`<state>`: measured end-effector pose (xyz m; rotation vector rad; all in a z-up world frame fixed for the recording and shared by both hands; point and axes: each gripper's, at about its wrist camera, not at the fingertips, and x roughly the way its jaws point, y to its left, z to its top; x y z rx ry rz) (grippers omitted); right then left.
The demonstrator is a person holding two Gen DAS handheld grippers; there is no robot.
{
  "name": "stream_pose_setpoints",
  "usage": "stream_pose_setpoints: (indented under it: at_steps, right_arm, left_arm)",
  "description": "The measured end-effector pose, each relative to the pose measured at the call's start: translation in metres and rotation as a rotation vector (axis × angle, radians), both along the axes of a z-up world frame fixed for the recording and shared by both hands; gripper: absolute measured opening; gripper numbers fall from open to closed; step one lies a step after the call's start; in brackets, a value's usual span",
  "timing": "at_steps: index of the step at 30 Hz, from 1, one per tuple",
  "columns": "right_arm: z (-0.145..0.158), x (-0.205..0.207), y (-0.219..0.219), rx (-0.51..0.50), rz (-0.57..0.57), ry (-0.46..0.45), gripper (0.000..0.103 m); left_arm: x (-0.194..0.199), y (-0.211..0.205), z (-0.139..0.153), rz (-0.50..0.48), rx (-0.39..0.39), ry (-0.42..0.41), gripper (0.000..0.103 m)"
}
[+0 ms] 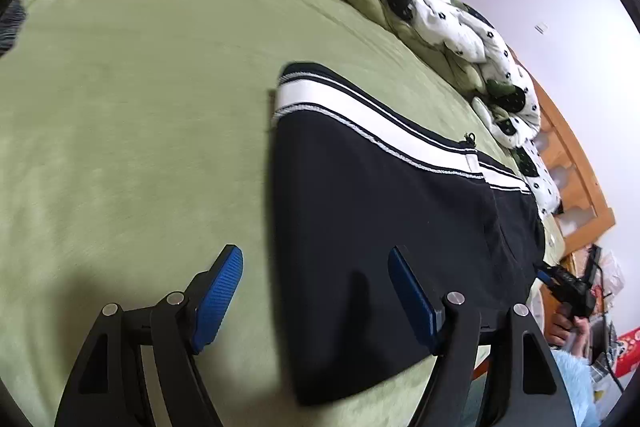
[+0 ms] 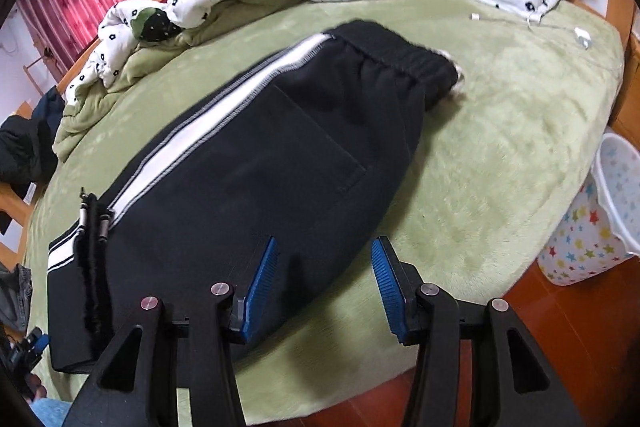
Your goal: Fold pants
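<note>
Green bedding point(image 1: 120, 107) carries the dark folded pants point(image 2: 248, 163); left gripper point(image 1: 316, 291) and right gripper point(image 2: 324, 283) hover spread apart, empty.

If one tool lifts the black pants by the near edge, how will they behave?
The black pants will probably droop and not stay flat: the cloth looks soft, and the waistband is gathered. They seem thick, so likely rather heavy for one grip. On the fuzzy green blanket they would likely drag, not slide.
</note>
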<state>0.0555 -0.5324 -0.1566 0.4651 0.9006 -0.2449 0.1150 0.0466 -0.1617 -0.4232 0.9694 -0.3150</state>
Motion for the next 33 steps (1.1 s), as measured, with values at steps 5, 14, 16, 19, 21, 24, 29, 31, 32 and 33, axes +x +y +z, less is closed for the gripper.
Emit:
stream_pose_setpoints:
  at_steps: [5,14,16,19,21,24,29,31,32,33]
  right_arm:
    - [-0.028,0.004,-0.029,0.067,-0.040,-0.021,0.049]
    - [-0.041,0.037,-0.052,0.153,-0.020,-0.116,0.051]
    - [-0.043,0.050,-0.054,0.152,-0.020,-0.132,0.053]
    - [-0.044,0.069,-0.059,0.128,-0.047,-0.149,0.052]
    - [-0.043,0.081,-0.061,0.126,-0.067,-0.161,0.042]
    - [-0.036,0.096,-0.053,0.043,-0.056,-0.135,0.016]
    - [0.022,0.098,-0.018,-0.114,-0.007,-0.213,0.012]
    - [0.053,0.100,-0.007,-0.108,0.008,-0.274,0.012]
    - [0.071,0.101,0.003,-0.111,0.021,-0.309,0.012]
    - [0.088,0.104,0.013,-0.116,0.035,-0.342,0.012]
  left_arm:
    - [0.022,-0.011,-0.014,0.006,0.027,0.009,0.073]
    - [0.060,-0.022,-0.020,-0.027,0.016,0.050,0.047]
    - [0.064,-0.025,-0.019,-0.044,0.029,0.051,0.042]
    - [0.066,-0.025,-0.018,-0.043,0.018,0.054,0.033]
    - [0.066,-0.025,-0.017,-0.016,0.009,0.057,0.021]
    - [0.061,-0.033,-0.002,0.057,0.023,0.033,0.010]
    - [0.051,-0.042,0.039,0.037,0.031,-0.081,0.009]
    - [0.051,-0.034,0.056,0.035,-0.018,-0.096,0.009]
    - [0.051,-0.028,0.063,0.040,-0.049,-0.101,0.009]
    - [0.050,-0.017,0.072,0.038,-0.087,-0.117,0.009]
